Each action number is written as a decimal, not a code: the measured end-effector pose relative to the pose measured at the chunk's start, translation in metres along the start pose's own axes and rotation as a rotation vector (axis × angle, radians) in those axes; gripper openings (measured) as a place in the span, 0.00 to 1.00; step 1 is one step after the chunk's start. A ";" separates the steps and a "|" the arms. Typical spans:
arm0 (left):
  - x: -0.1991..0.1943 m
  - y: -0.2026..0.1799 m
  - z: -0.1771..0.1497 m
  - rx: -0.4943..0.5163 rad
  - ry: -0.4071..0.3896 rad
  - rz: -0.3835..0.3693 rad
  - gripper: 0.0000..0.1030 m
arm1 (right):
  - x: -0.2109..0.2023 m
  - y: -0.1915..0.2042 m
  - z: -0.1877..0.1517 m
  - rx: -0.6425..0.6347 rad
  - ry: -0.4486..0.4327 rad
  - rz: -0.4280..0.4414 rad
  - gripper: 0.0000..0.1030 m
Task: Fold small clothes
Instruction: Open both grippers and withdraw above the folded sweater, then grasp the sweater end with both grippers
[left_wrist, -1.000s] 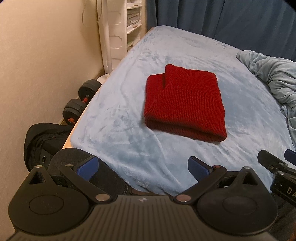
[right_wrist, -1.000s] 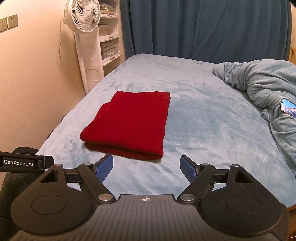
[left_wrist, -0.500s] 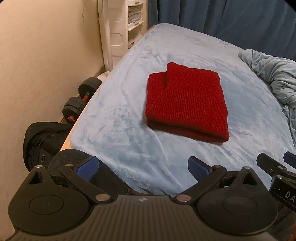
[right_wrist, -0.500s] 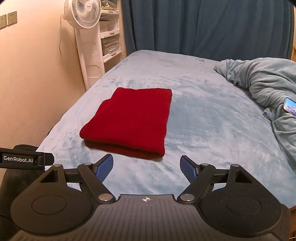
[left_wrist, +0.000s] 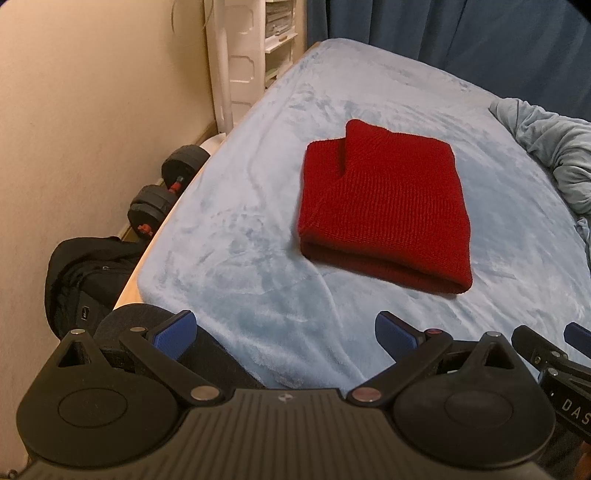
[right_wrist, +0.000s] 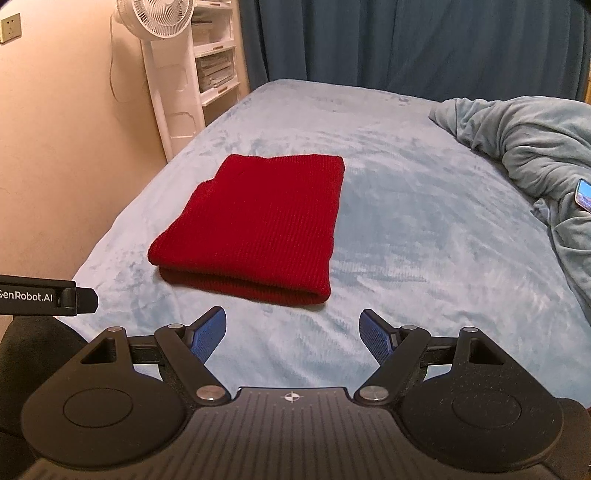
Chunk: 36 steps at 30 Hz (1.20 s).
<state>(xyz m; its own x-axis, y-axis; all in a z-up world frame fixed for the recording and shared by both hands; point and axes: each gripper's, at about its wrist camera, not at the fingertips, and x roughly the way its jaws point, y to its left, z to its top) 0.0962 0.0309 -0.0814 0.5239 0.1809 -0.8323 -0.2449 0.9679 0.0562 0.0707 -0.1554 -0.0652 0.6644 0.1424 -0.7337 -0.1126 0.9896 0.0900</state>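
Note:
A red knit garment (left_wrist: 384, 206) lies folded into a thick rectangle on the light blue bed cover (left_wrist: 251, 236); it also shows in the right wrist view (right_wrist: 255, 225). My left gripper (left_wrist: 286, 332) is open and empty, back near the bed's front edge, well short of the garment. My right gripper (right_wrist: 293, 332) is open and empty, just short of the garment's near folded edge. The tip of the right gripper (left_wrist: 546, 350) shows at the right edge of the left wrist view, and the left gripper's finger (right_wrist: 48, 295) at the left edge of the right wrist view.
A crumpled blue blanket (right_wrist: 524, 147) with a phone (right_wrist: 583, 194) on it lies at the bed's right side. Left of the bed stand a white fan (right_wrist: 162, 74), a shelf unit (right_wrist: 218, 66), dumbbells (left_wrist: 166, 192) and a black bag (left_wrist: 88, 273). Dark curtains (right_wrist: 406, 44) hang behind.
Both grippers have drifted slightly forward and tilted toward the garment, which sits a little lower in both views. The garment has not moved. Both stay open.

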 end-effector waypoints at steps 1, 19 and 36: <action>0.002 -0.001 0.001 0.000 0.005 0.001 1.00 | 0.002 0.000 0.001 0.001 0.003 0.000 0.78; 0.090 0.016 0.027 -0.370 0.136 -0.171 1.00 | 0.094 -0.068 0.083 0.179 0.006 0.097 0.83; 0.202 0.004 0.074 -0.540 0.272 -0.094 1.00 | 0.387 -0.141 0.243 0.482 0.304 0.197 0.83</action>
<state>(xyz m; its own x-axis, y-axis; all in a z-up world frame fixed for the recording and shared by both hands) 0.2617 0.0841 -0.2087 0.3537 -0.0203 -0.9351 -0.6241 0.7395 -0.2522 0.5232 -0.2340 -0.1982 0.4156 0.3818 -0.8255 0.1825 0.8542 0.4869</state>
